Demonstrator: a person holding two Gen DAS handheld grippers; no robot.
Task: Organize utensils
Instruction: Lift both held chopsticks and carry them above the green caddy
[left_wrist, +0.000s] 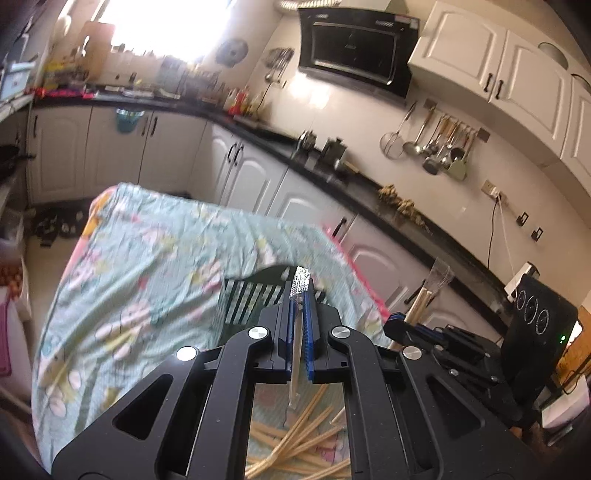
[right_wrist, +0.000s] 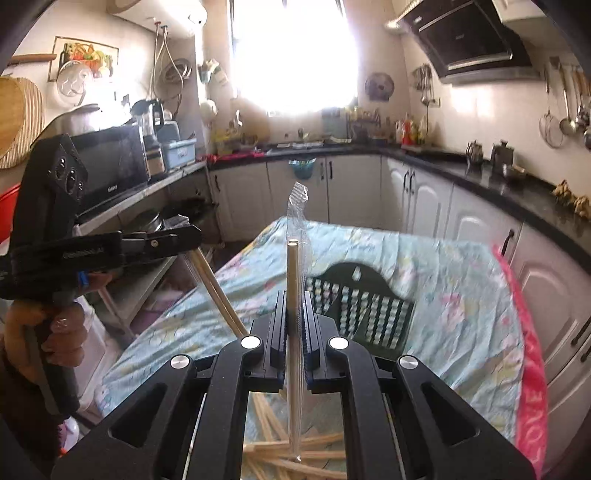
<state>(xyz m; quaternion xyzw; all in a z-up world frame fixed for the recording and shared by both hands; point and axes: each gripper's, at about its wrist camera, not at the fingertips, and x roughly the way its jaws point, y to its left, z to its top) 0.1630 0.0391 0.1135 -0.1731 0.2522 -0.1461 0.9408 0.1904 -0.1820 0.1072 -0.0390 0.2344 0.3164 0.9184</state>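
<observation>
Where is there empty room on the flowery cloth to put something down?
The flowery cloth lies bare left of the dark slotted holder and beyond it to the far edge. It is crowded nearest the cameras, where loose chopsticks lie piled.

Cloth-covered table (right_wrist: 461, 295), dark basket (right_wrist: 362, 314), loose chopsticks (left_wrist: 295, 439)

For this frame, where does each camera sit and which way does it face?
Left wrist: on the left claw, shut on a wrapped utensil, facing the cloth-covered table and counter; the right claw shows.
Right wrist: on the right claw, shut on wrapped chopsticks, facing the window; the left claw and hand show.
Shared: dark slotted basket, loose chopsticks.
</observation>
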